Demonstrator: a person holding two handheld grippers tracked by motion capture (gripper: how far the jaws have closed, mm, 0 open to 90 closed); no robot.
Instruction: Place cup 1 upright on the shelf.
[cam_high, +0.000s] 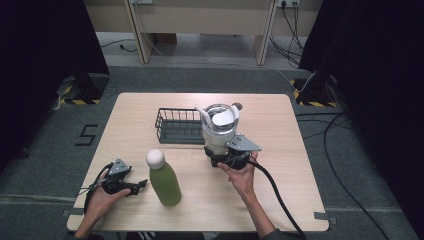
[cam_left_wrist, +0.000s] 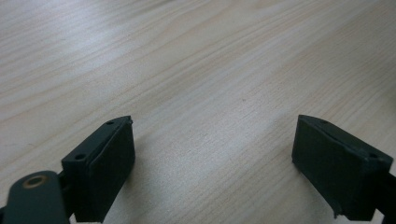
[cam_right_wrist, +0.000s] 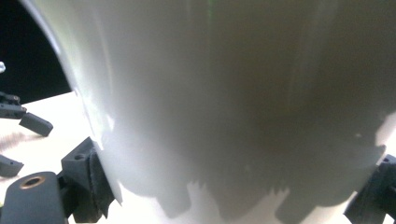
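Observation:
A white jug (cam_high: 220, 124) with a spout and a shiny rim stands near the table's middle, just right of a black wire basket (cam_high: 176, 126). My right gripper (cam_high: 221, 151) is shut on the jug's lower body. In the right gripper view the white jug wall (cam_right_wrist: 243, 93) sits between the two jaws of that gripper (cam_right_wrist: 233, 186), which press its sides. A green bottle (cam_high: 165, 184) with a white cap stands at the front left. My left gripper (cam_high: 141, 184) rests low by the table's left edge, open, with bare wood between its fingers (cam_left_wrist: 212, 135).
The light wooden table (cam_high: 285, 190) has open surface at the right and front right. A black cable trails from the right gripper off the front edge. Dark curtains, stands and floor cables surround the table.

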